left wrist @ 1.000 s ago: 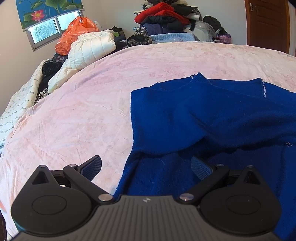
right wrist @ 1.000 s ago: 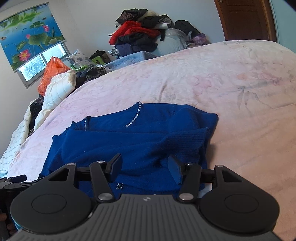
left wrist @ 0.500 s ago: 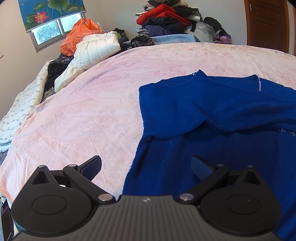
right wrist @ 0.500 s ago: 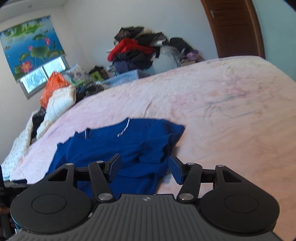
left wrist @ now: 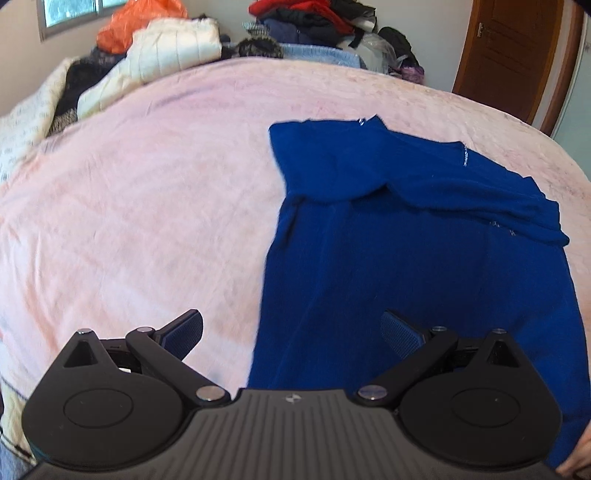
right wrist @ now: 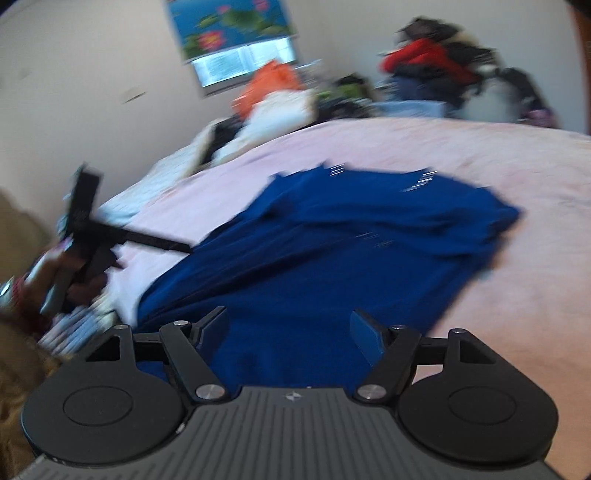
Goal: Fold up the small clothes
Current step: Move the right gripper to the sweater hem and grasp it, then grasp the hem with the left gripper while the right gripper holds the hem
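A dark blue sweater point(left wrist: 424, 236) lies on the pink bedspread point(left wrist: 147, 206), its sleeves folded across the chest and silver beading at the neck. My left gripper point(left wrist: 291, 328) is open above the sweater's lower left edge, nothing between its fingers. The right wrist view is blurred: the same sweater point(right wrist: 351, 251) spreads ahead, and my right gripper point(right wrist: 288, 332) hovers over its near hem with jaws opening and nothing clamped. The left gripper point(right wrist: 162, 245), held by a hand, shows at the left of that view.
Heaped clothes point(left wrist: 317, 18), a white quilted jacket point(left wrist: 173, 48) and an orange bag point(left wrist: 140, 18) line the bed's far edge. A brown door point(left wrist: 517, 55) stands at the right. A window with a flower blind point(right wrist: 236, 40) is on the far wall.
Both grippers have pulled back towards the sweater's near hem. The right view has rolled and swung left, and its jaws stand wider. The sweater lies still.
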A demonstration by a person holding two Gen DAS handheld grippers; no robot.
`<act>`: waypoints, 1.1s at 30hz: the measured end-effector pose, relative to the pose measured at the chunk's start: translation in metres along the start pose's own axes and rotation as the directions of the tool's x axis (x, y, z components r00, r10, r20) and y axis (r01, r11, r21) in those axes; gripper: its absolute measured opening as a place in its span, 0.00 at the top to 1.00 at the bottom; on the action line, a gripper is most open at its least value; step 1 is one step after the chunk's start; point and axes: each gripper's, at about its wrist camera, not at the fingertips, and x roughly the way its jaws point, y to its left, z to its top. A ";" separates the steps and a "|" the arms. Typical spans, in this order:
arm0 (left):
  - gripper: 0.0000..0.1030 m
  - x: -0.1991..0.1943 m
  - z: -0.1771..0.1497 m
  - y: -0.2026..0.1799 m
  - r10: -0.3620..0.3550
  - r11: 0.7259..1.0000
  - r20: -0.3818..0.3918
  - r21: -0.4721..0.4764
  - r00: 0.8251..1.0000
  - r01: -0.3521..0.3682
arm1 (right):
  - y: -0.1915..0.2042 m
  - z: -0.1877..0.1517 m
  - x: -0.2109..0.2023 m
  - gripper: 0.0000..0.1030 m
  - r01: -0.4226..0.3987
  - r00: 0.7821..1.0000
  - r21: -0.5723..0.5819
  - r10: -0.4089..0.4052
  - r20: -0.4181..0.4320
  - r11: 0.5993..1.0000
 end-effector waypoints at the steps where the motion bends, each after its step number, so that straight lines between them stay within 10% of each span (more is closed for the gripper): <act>1: 0.00 -0.003 -0.002 0.007 -0.007 1.000 -0.009 -0.003 1.000 0.007 | 0.007 -0.001 0.006 0.27 -0.029 0.999 -0.017 0.029 -0.024 0.999; 13: 0.00 -0.023 -0.058 0.035 -0.139 0.962 -0.033 0.233 0.990 0.143 | 0.040 -0.018 0.054 0.39 -0.246 0.925 -0.005 0.233 -0.300 0.969; 18: 0.00 -0.017 -0.072 0.026 -0.200 0.938 -0.082 0.273 0.976 0.216 | 0.042 -0.017 0.048 0.80 -0.268 0.922 -0.016 0.251 -0.295 0.963; 33: 0.00 -0.028 -0.054 0.005 -0.251 0.932 -0.040 0.259 0.967 0.252 | 0.022 0.011 -0.014 0.87 0.047 0.998 0.032 -0.048 0.046 0.998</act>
